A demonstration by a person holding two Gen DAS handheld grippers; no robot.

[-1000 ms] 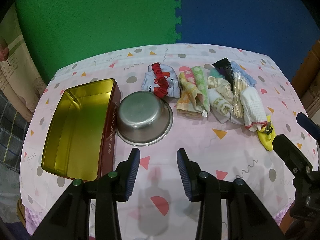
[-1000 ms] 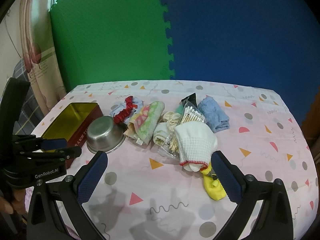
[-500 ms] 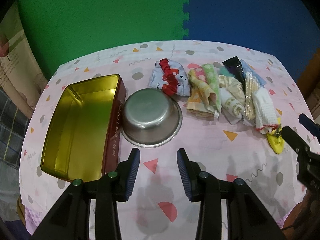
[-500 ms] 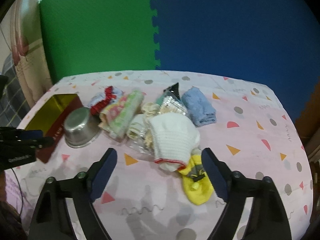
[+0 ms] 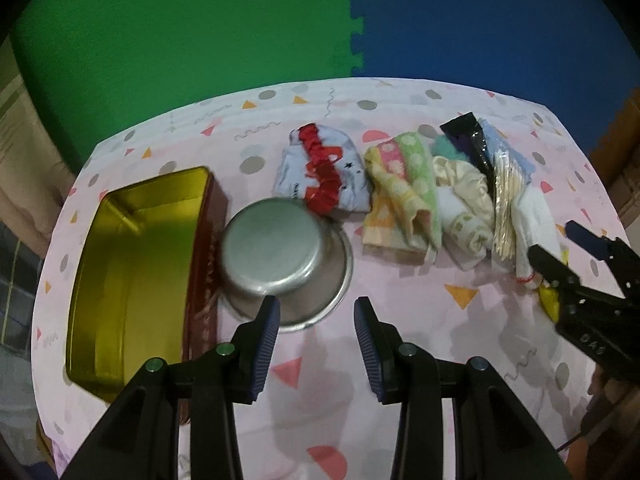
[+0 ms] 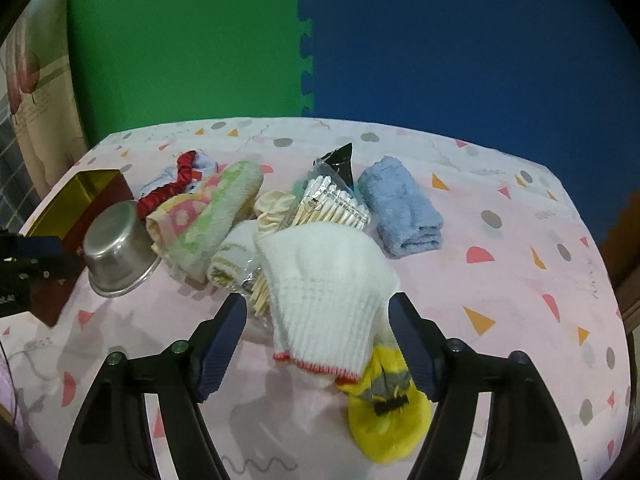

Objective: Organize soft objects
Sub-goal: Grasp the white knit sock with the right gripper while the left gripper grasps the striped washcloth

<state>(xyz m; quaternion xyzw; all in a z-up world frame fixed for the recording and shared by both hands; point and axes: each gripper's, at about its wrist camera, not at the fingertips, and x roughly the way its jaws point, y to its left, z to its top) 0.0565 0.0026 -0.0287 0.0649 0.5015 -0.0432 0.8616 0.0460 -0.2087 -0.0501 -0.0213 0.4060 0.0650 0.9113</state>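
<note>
A row of soft things lies on the pink patterned tablecloth [image 6: 500,280]. A white knit glove [image 6: 328,292] rests on a yellow sock [image 6: 384,412] and a bag of cotton swabs [image 6: 332,204]. My right gripper [image 6: 318,312] straddles the glove's cuff. Its jaws are closing and the pads are not pressing on it. Further left lie a flowered towel [image 6: 208,216] and a red scrunchie [image 5: 320,168] on a pale cloth. My left gripper [image 5: 316,312] stands open just in front of an upturned steel bowl [image 5: 280,248], holding nothing.
An open gold tin [image 5: 136,264] with red sides sits left of the bowl. A folded blue towel [image 6: 400,208] lies behind the glove, and a black sachet [image 5: 468,140] beside the swabs. Green and blue foam mats form the back wall. The table edge runs close on the right.
My right gripper has dropped forward onto the white glove and its jaws have narrowed around it. My left gripper has crept toward the steel bowl, still equally open.
</note>
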